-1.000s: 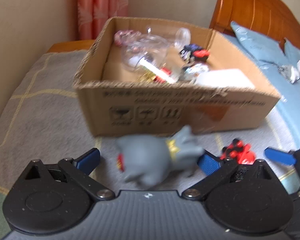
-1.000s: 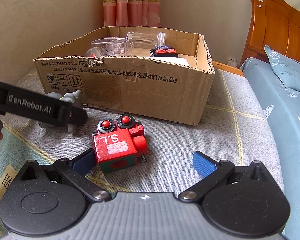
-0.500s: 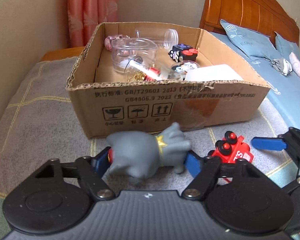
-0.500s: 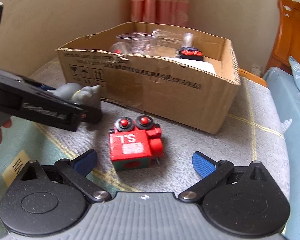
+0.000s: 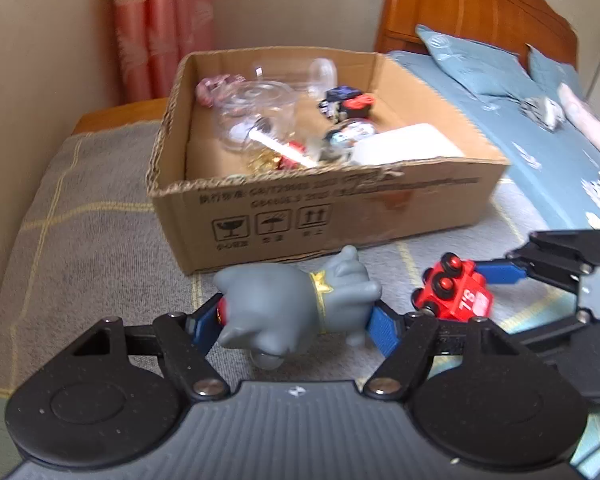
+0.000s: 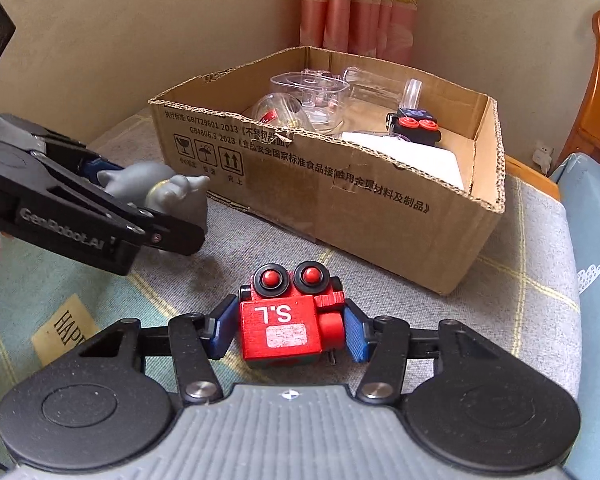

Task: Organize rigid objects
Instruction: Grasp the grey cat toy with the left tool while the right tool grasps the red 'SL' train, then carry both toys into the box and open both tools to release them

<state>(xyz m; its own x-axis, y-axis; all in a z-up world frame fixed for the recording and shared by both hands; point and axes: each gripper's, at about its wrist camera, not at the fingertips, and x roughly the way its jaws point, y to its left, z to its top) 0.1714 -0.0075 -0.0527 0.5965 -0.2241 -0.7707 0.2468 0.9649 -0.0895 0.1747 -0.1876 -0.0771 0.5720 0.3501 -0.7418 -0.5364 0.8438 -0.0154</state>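
Now, left gripper: you are clamping the grey toy animal lengthwise, snout at 3 o'clock.
Right gripper: you are pinching the red toy train, wheels facing up.
Cardboard box: it is sitting at 12 o'clock from both toys, mouth open; your left gripper is nearer its wall.

On the cardboard box, in the middle of my right wrist view, I read "GB/T29601 2013" and "GB4806.9 2023", a line of Chinese print, and three handling signs: a glass, an umbrella, two up arrows. The red toy train at lower centre bears white "S.L" above a pale label I cannot read. At left, the left gripper shows "GenRobot.AI". A tan patch on the cloth at lower left shows "HAP", the rest hidden.
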